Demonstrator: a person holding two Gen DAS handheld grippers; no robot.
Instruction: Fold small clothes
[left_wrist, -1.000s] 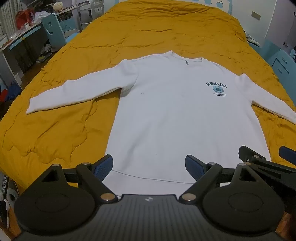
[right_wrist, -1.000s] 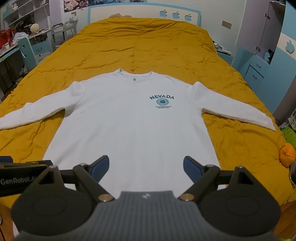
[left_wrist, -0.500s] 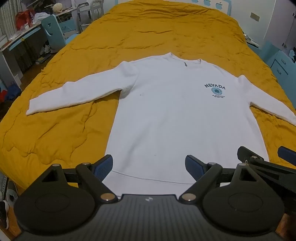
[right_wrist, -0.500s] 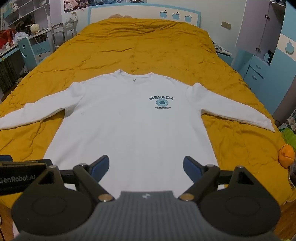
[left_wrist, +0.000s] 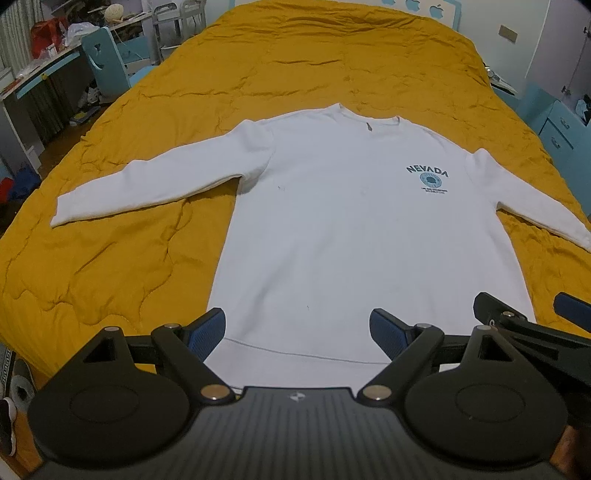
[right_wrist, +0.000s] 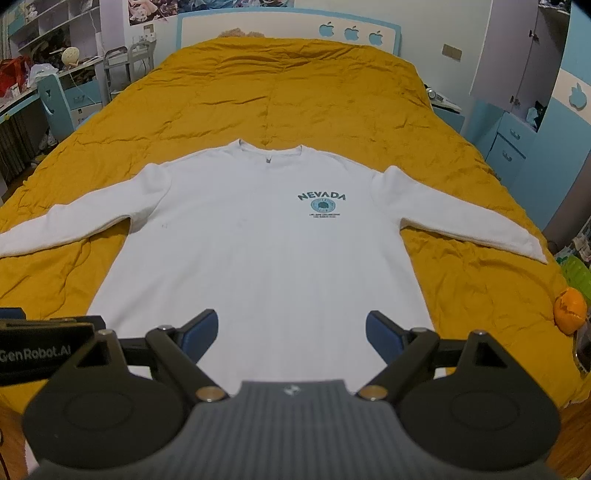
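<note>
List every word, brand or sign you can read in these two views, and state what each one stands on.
"NEVADA": printed in teal on the chest of the white sweatshirt.
Small lines under the round emblem: too small to read.
"GenRobot.AI": on the body of the left tool, seen in the right wrist view.
Apple-shaped signs, no words: on the headboard and the blue cabinet.

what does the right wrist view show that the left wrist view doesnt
Only the right wrist view shows the orange object at the bed's right edge and the right sleeve's cuff. Only the left wrist view shows the left sleeve's cuff. Both show the white sweatshirt lying flat on the yellow bedspread, with the left gripper and the right gripper open and empty.
</note>
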